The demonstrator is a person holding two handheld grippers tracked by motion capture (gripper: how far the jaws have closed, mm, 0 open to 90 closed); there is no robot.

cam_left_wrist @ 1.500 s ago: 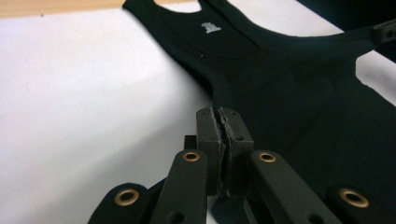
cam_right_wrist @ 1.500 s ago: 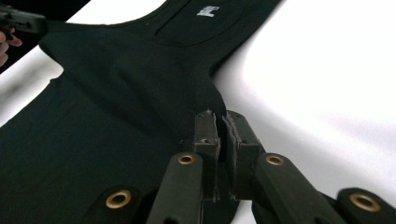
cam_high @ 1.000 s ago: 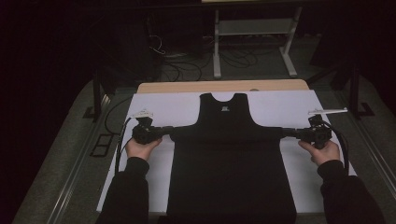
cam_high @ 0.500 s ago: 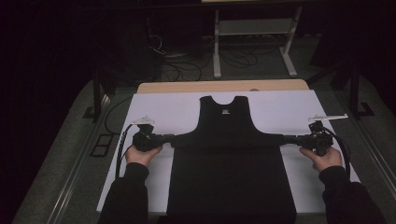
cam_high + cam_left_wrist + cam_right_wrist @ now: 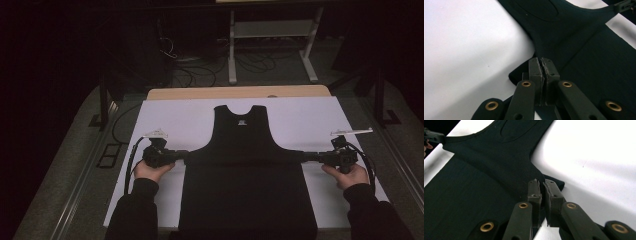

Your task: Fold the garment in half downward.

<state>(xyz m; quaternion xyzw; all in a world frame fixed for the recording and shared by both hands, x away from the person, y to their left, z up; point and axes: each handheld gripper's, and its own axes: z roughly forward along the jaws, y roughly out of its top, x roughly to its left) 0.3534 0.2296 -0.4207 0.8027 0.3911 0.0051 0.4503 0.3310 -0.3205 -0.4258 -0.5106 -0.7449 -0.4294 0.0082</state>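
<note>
Black sleeveless fabric tank top (image 5: 247,180) lies flat on the white sheet (image 5: 180,117) covering the tabletop, neckline at the far side. Left tool (image 5: 181,155) clamped on the garment's left edge under the armhole, right tool (image 5: 307,156) clamped on the matching right edge. Fabric pulled taut between them, both hands level, well apart

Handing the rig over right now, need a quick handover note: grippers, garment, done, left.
Left gripper: shut on the black tank top at its left side edge.
Right gripper: shut on the opposite side edge.
Tank top lies on the white sheet, neck away from the person, pulled taut between both grips below the armholes.
Done: both sides pinched.
Left: probably a fold; none made yet.
</note>
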